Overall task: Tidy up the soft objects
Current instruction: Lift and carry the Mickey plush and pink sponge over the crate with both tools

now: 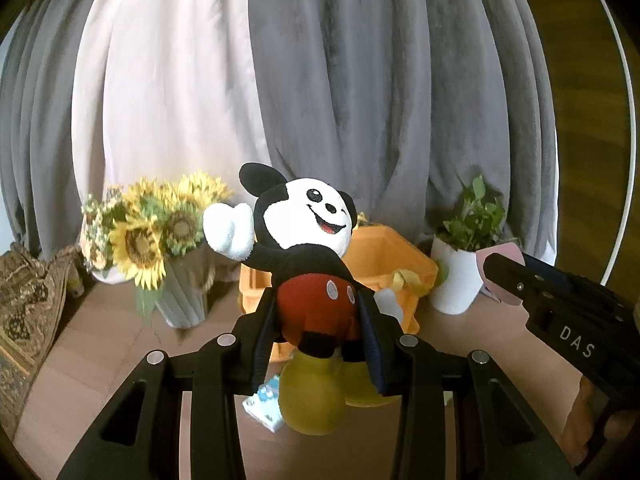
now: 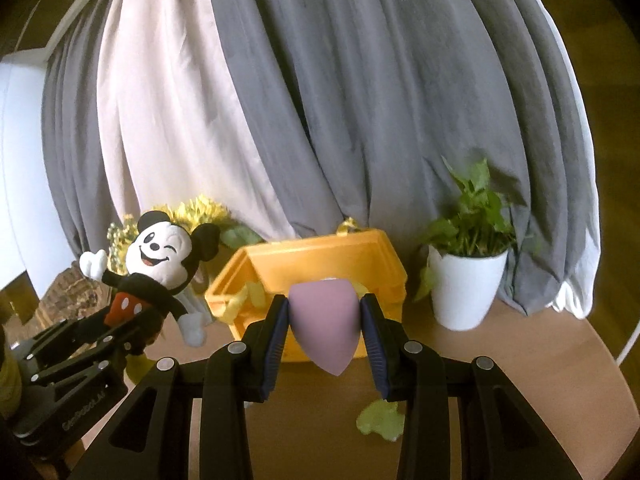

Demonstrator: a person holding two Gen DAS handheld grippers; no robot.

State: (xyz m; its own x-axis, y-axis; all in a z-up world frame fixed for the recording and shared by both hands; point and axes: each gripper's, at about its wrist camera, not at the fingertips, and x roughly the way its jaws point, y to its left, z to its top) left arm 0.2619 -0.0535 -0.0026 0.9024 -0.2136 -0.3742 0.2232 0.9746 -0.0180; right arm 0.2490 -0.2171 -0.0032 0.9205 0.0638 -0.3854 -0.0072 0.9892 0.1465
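left gripper (image 1: 318,320) clenched on the mouse plush (image 1: 308,248) at its red shorts, held above the table; right gripper (image 2: 325,338) squeezes the pink sponge (image 2: 323,320) before the orange bin (image 2: 360,252); carry each over the rim, then release.

- Left wrist view looks forward, close over the worktop (image 1: 100,344), toward the curtain (image 1: 360,80).
- Right wrist view faces likewise; both share the orange bin (image 2: 320,256) and potted plant (image 2: 468,280).
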